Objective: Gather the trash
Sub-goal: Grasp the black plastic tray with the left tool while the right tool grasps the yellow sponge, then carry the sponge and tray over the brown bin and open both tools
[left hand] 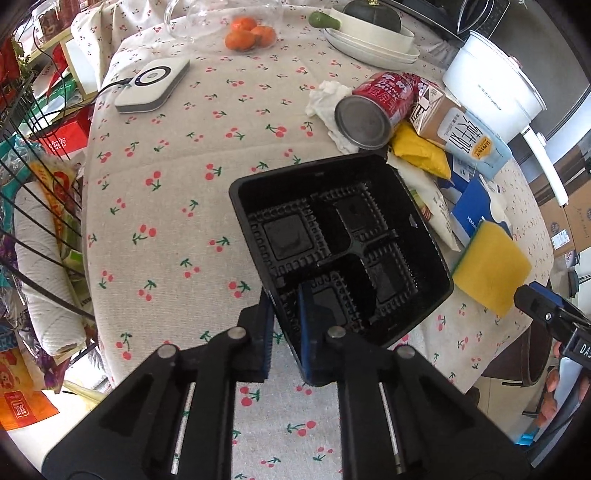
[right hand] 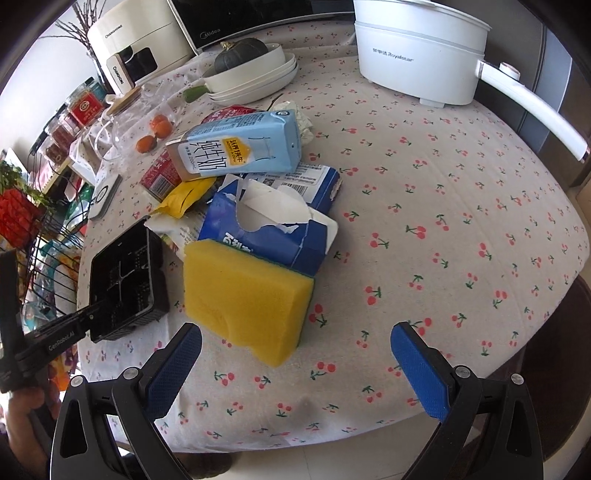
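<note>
Left gripper (left hand: 284, 332) has its fingers (left hand: 309, 332) drawn narrow on the near wall of the black plastic tray (left hand: 332, 236), one finger inside the tray and one outside, pads pressed to the rim; the tray sits tilted at the near left part of the desk (left hand: 166, 184), which carries a cherry-print cloth. Right gripper (right hand: 295, 365) hovers over the near edge of the desk with its blue-padded fingers (right hand: 419, 369) spread wide and nothing between them; the yellow sponge (right hand: 243, 295) lies just beyond the left finger, not touched. The sponge leans on a torn blue tissue box (right hand: 266, 225), touching it. Farther back in the pile: a light-blue milk carton (right hand: 240, 147) lying on its side, a yellow wrapper (right hand: 184, 195) beneath its near end, a red can (left hand: 373, 107) on its side with its metal base toward the left-wrist camera, and a crumpled white tissue (left hand: 328, 103) just left of the can. Tray and sponge are near each other but apart. At the far right stands a white electric pot (right hand: 417, 51) with a long handle. Far centre, a dark green squash (right hand: 240, 53) rests in stacked white dishes (right hand: 255, 88). Oranges (left hand: 247, 31) lie at the far left by a glass jar. A white charger pad (left hand: 153, 85) lies on the left side.
</note>
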Demonstrator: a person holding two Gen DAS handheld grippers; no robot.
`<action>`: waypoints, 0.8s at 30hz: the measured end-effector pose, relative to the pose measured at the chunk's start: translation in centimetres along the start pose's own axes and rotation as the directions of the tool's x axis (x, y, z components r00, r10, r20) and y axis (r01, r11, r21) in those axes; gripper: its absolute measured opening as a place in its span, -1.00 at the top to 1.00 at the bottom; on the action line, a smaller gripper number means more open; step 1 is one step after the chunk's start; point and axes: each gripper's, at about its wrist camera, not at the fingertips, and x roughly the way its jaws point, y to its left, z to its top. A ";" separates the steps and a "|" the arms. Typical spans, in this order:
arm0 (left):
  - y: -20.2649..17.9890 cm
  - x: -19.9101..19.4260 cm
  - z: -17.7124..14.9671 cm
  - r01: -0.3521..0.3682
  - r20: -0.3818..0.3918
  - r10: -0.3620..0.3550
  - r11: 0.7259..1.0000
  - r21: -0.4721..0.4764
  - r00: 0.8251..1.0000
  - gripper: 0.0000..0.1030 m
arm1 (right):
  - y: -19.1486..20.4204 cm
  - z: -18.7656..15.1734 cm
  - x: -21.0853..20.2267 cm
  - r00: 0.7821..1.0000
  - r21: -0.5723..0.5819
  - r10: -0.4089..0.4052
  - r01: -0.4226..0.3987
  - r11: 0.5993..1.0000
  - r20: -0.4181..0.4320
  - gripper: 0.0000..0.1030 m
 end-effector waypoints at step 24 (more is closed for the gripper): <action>1.2 -2.3 0.3 0.086 0.059 -0.084 0.996 -0.038 0.995 0.90 | 0.9 0.6 1.0 0.996 0.091 0.081 -0.084 0.992 0.035 0.06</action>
